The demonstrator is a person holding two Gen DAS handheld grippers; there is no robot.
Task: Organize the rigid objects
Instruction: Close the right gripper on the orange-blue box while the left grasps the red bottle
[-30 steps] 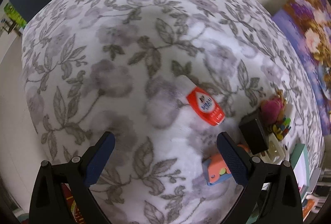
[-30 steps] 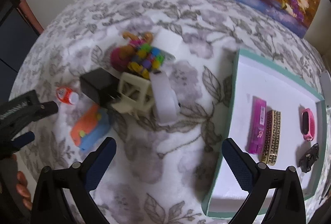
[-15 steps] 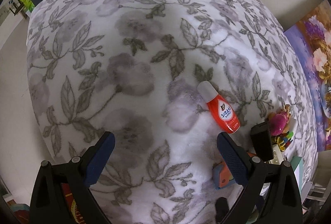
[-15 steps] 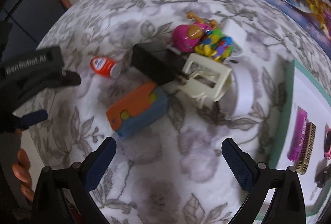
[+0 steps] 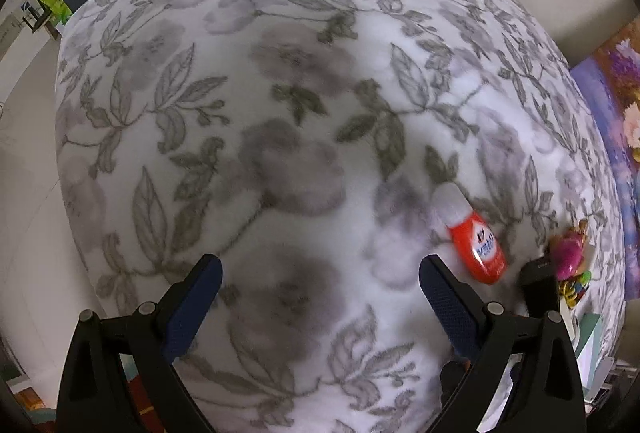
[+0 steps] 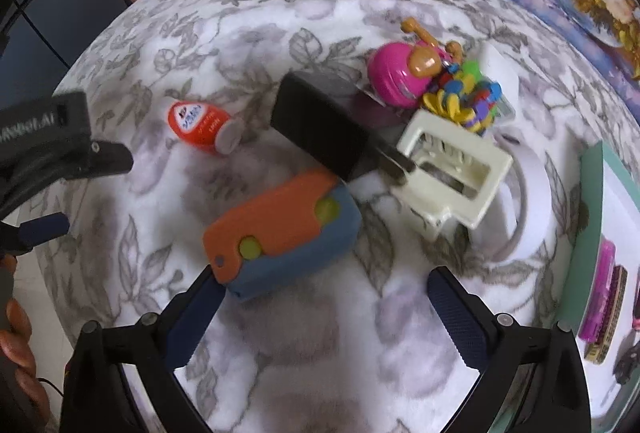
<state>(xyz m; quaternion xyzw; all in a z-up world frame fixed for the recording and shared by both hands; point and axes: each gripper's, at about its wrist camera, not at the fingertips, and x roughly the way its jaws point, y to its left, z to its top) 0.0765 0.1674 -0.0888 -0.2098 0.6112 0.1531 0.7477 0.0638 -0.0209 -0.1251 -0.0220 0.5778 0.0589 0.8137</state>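
The right tool (image 6: 320,297) is spread wide with nothing between its fingers, hovering just over the orange-and-blue toy (image 6: 280,229) on the floral blanket (image 6: 304,345). Beyond lie a black adapter (image 6: 324,129), a cream holder (image 6: 456,173) and an orange bottle (image 6: 202,127). The left tool (image 5: 318,285) is spread and empty, the bottle just right of it.

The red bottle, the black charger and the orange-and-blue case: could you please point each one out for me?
red bottle (image 6: 196,128): right wrist view, on its red label.
black charger (image 6: 320,125): right wrist view, on its top face.
orange-and-blue case (image 6: 276,217): right wrist view, on its orange lid.
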